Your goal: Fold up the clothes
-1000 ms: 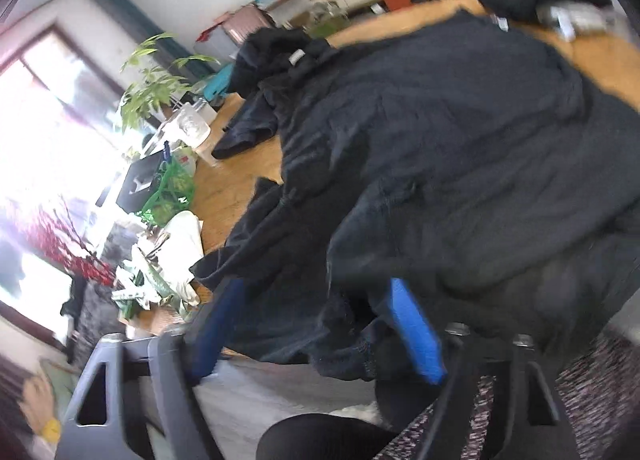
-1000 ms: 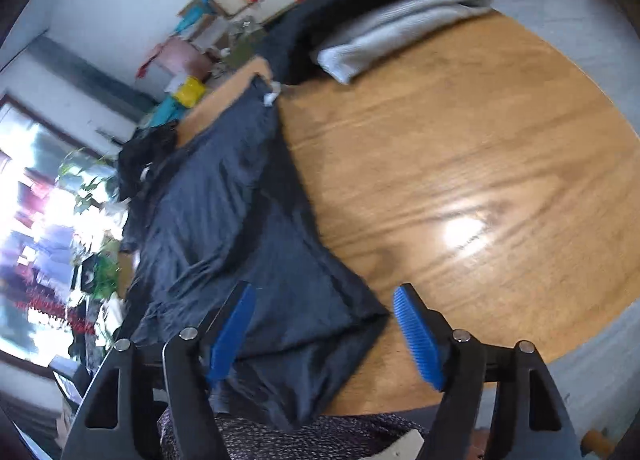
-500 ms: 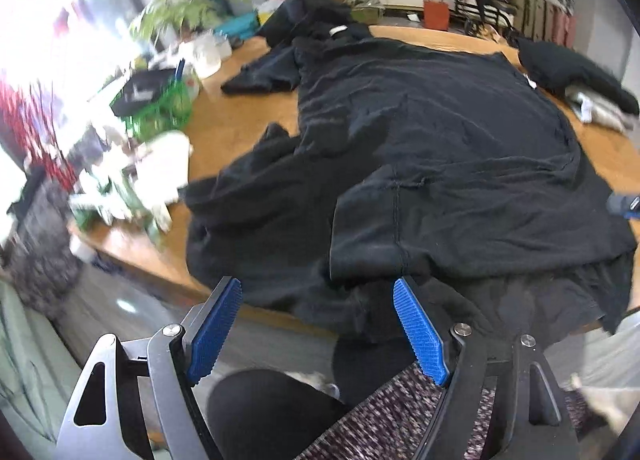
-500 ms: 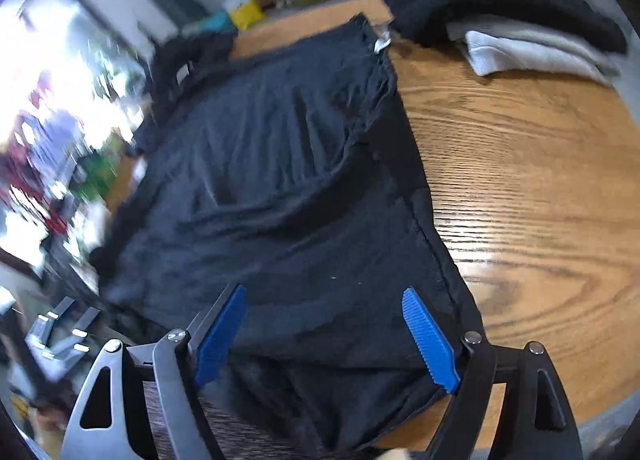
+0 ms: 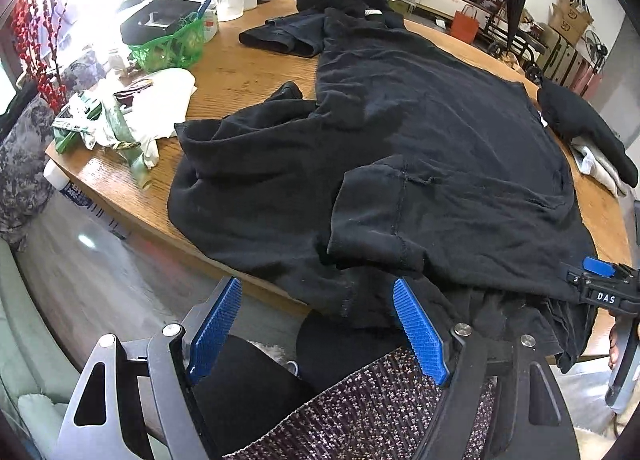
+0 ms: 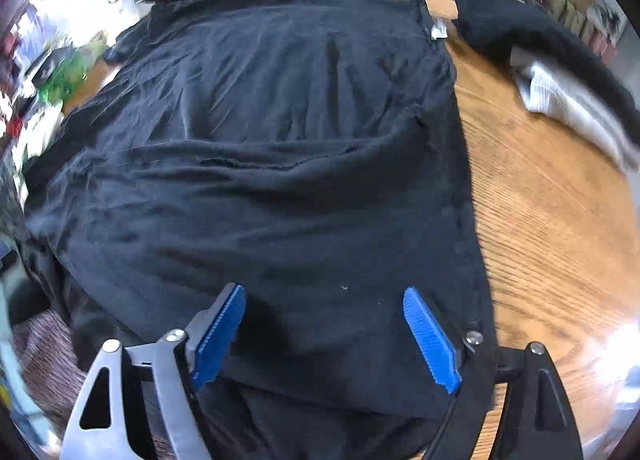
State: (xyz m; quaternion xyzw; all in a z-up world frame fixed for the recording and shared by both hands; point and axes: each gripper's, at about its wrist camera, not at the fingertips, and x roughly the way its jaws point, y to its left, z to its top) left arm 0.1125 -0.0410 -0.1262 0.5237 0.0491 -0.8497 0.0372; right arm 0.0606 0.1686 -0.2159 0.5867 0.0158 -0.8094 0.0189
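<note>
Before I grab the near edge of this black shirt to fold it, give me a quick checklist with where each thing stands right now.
1. Left gripper open: ok, nothing between its fingers.
2. Right gripper open: ok; its fingers have just been opening and stand over the black shirt without pinching it.
3. Shirt lying flat: not ok; the sleeve is folded onto the body and more black cloth is bunched beside it.
4. Near hem on the table: not ok, it hangs over the edge.
5. Bare wood to the right of the shirt: ok up to the folded pile.
6. Only one layer under the fingers: cannot tell.
</note>
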